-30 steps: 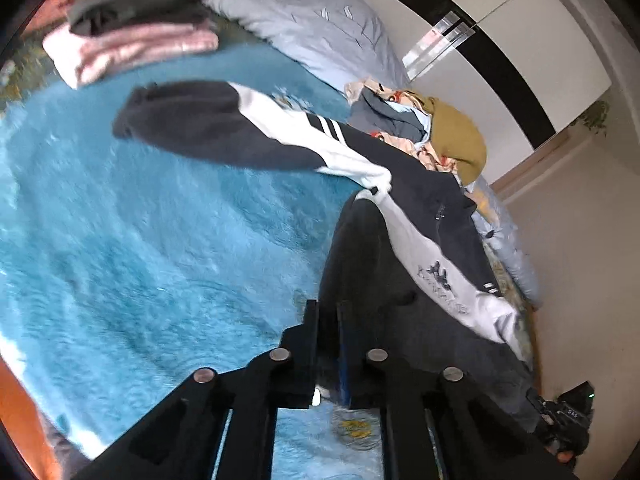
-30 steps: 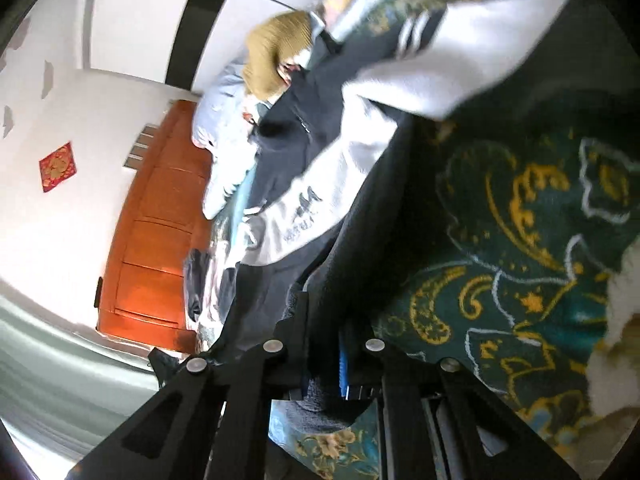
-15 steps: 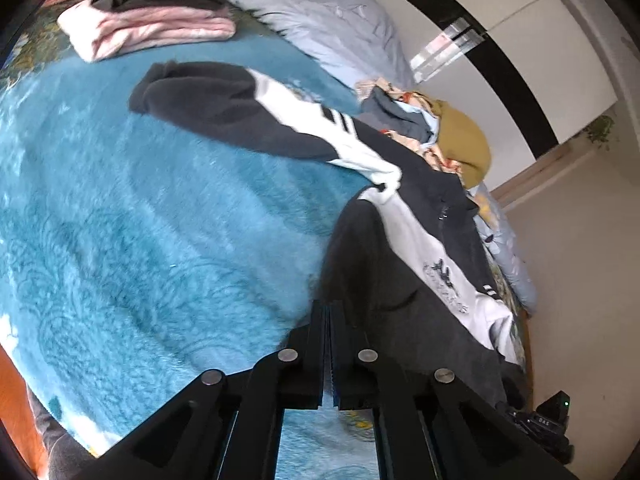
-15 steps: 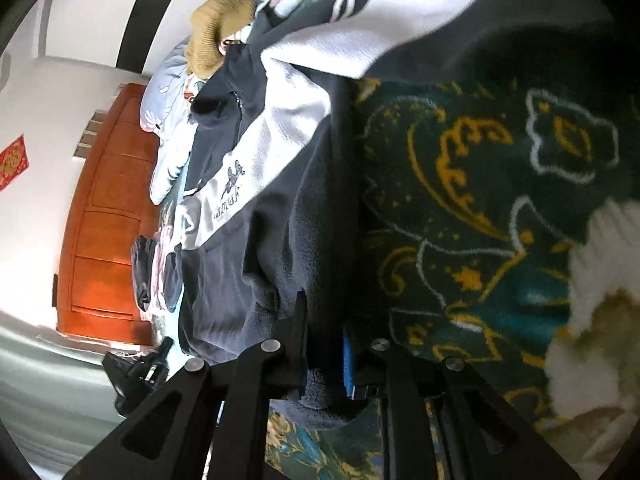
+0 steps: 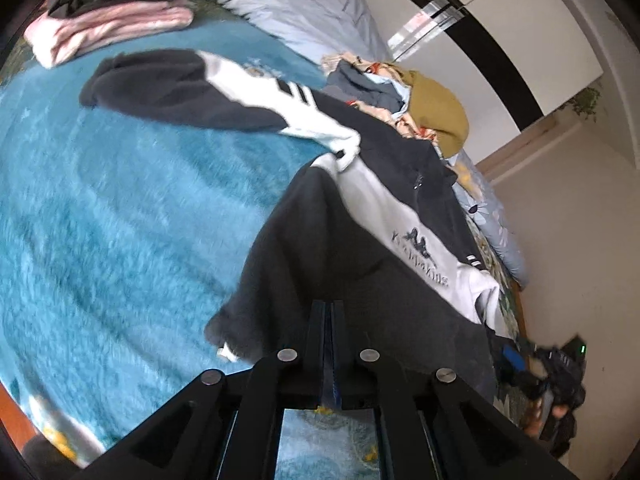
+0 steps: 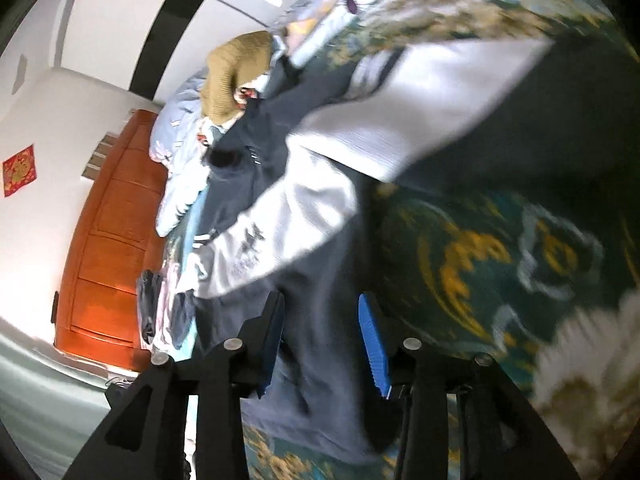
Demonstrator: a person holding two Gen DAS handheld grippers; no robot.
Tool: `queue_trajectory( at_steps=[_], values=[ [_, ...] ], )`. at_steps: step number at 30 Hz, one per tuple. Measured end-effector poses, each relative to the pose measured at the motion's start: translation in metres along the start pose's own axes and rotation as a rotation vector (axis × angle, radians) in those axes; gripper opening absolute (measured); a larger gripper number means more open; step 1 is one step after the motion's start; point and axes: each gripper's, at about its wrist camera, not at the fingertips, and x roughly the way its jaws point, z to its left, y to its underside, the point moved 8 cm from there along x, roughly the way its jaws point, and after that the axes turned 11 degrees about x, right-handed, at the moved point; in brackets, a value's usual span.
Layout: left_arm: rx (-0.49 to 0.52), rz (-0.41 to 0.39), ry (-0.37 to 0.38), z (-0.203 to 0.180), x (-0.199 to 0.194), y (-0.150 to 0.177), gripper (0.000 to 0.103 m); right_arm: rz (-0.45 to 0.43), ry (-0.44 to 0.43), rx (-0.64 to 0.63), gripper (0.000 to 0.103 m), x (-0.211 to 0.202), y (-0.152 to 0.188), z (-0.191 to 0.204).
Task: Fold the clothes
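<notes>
A black-and-white zip jacket point(image 5: 360, 220) lies spread on the bed, one sleeve point(image 5: 192, 88) stretched out to the left over the blue blanket point(image 5: 100, 220). My left gripper point(image 5: 327, 312) is shut with nothing between its fingers, its tips just above the jacket's dark hem. My right gripper point(image 6: 322, 308) is open, its blue pads either side of the jacket's dark hem point(image 6: 320, 360), which lies loose on the green patterned bedspread point(image 6: 500, 260). The other sleeve point(image 6: 440, 92) crosses the top of the right wrist view.
Folded pink and dark clothes point(image 5: 112, 20) are stacked at the far left of the bed. A heap of unfolded clothes with a mustard garment point(image 5: 432, 108) lies beyond the jacket. Grey-blue pillows point(image 5: 288, 4) sit at the head. A wooden headboard point(image 6: 108, 240) stands behind.
My left gripper let go of the hem and closed empty. My right gripper opened and released the hem, which dropped onto the bedspread. Both views shifted.
</notes>
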Motion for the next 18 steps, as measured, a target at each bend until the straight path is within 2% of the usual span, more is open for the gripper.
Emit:
queue_trajectory(
  at_steps=[3,5,8,10,12,16,18],
  values=[
    [-0.027,-0.022,-0.008,0.013,0.002,-0.023,0.018,0.019,-0.040,-0.052,0.041,0.024,-0.014,0.038],
    [-0.128,-0.061,-0.021,0.039,0.002,-0.046,0.043,0.031,-0.066,-0.078,0.041,0.043,-0.022,0.063],
    [-0.272,-0.155,-0.062,0.087,-0.009,-0.082,0.050,0.060,-0.103,-0.091,0.043,0.068,-0.022,0.089],
    [-0.324,-0.173,-0.157,0.125,-0.010,-0.103,0.060,0.089,-0.108,-0.101,0.046,0.085,-0.020,0.100],
    [-0.389,-0.155,-0.186,0.154,-0.002,-0.113,0.060,0.107,-0.101,-0.106,0.046,0.101,-0.018,0.109],
    [-0.575,-0.098,-0.171,0.200,0.028,-0.113,0.060,0.118,-0.099,-0.077,0.047,0.122,-0.021,0.112],
    [-0.572,-0.134,-0.178,0.203,0.031,-0.117,0.060,0.116,-0.093,-0.071,0.047,0.126,-0.024,0.112]
  ],
)
